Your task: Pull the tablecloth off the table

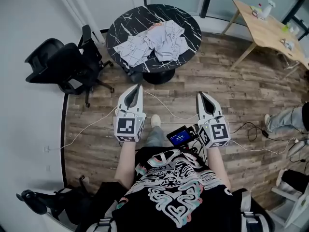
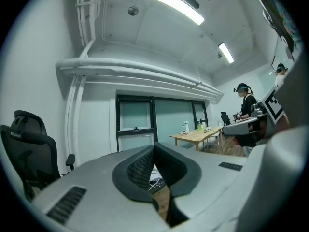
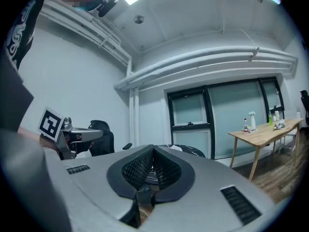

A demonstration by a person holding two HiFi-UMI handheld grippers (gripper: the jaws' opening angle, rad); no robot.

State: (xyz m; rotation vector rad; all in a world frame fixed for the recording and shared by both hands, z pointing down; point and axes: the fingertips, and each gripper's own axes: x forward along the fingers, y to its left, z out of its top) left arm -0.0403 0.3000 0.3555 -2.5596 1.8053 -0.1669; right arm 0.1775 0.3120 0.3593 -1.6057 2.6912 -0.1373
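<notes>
- The left gripper [image 1: 138, 87] is clenched: in its own view the dark pads [image 2: 145, 166] meet at the front and nothing is between them.
- The right gripper [image 1: 200, 94] is clenched too, with its pads [image 3: 140, 168] together and nothing held.
- Both grippers point level over the wood floor [image 1: 227, 88], side by side and apart, each towards the table [image 1: 120, 23].
- The tablecloth [image 1: 157, 42] is a pale, crumpled sheet bunched on top of the round black marbled table, covering only the middle and the near left of the top.
- The cloth is well ahead of both grippers and neither touches it; bare floor and the table's dark foot [image 1: 158, 76] lie between.
- In the head view, the cloth is slightly right of the left gripper's line and left of the right gripper's line.
- The right gripper view shows the table edge [image 3: 190, 152] just above its closed jaws, with a sliver of white cloth [image 3: 174, 147] on it.
- A black chair [image 1: 63, 64] stands left of the table, and a wooden desk [image 1: 265, 30] stands far right.
</notes>
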